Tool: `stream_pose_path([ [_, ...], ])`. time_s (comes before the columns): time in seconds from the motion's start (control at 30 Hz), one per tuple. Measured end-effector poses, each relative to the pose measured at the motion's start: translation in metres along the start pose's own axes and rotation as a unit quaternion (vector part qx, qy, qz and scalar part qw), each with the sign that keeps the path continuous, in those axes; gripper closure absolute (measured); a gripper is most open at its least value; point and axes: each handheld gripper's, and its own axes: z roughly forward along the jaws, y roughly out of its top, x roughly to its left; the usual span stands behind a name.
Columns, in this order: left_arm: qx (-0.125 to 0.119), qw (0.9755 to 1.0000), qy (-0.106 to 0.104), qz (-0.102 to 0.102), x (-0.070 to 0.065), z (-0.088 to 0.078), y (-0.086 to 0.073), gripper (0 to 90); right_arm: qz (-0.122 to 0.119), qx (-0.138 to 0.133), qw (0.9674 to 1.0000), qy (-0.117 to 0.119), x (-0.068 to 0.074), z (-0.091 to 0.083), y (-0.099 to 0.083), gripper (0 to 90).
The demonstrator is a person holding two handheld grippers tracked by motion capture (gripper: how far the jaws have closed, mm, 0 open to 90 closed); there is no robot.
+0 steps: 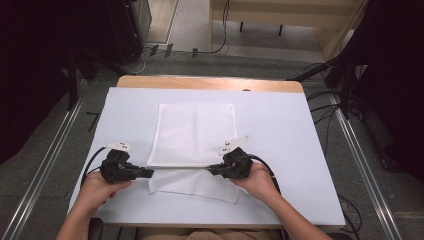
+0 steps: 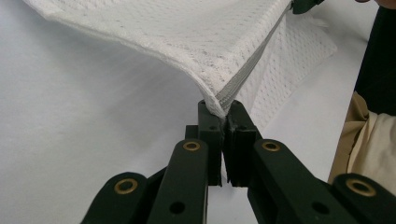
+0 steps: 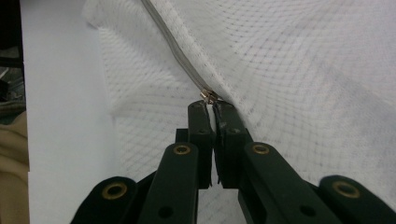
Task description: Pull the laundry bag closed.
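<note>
White mesh zip bag (image 1: pixel 192 135), lying on the desk (image 1: pixel 280 125): near edge lifted. Left tongs (image 2: pixel 225 114) clenched on its corner as anchor; right tongs (image 3: pixel 211 108) clenched on zipper slider (image 3: pixel 208 96) (likely keeping the zipper taut).

White mesh laundry bag (image 1: pixel 196 134) w/ grey zipper (image 2: pixel 247 70), flat at table centre; near edge lifted, pulled taut btwn both ends, zip pull (image 3: pixel 208 96) at right end.
</note>
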Motion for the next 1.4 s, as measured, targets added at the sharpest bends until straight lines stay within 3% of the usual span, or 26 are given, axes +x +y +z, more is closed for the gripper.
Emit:
stream_pose_path([
  [0.23, 0.000, 1.0000, 0.001, 0.004, -0.001, 0.001, 0.000, 87.7, 0.001, -0.003, 1.0000, 0.000, -0.003, -0.005, -0.004, 87.9],
  [0.3, -0.001, 0.9999, 0.010, 0.003, 0.000, 0.000, 0.000, 87.8, -0.002, -0.003, 1.0000, -0.006, -0.003, -0.007, -0.005, 87.9],
  [0.37, -0.009, 0.9999, 0.006, -0.007, 0.001, -0.002, 0.000, 87.9, 0.000, -0.004, 1.0000, -0.006, -0.005, -0.008, -0.007, 88.0],
  [0.5, 0.001, 1.0000, 0.003, -0.003, 0.000, 0.000, 0.000, 87.8, 0.008, -0.004, 1.0000, -0.005, -0.008, -0.011, -0.009, 87.9],
  [0.87, 0.004, 1.0000, 0.005, -0.003, 0.001, 0.000, -0.001, 87.9, 0.022, 0.012, 0.9995, -0.016, -0.015, -0.020, -0.020, 88.0],
  [1.4, 0.003, 1.0000, -0.001, -0.004, 0.001, 0.000, -0.001, 87.8, 0.037, 0.013, 0.9989, -0.025, -0.024, -0.040, -0.035, 88.0],
])
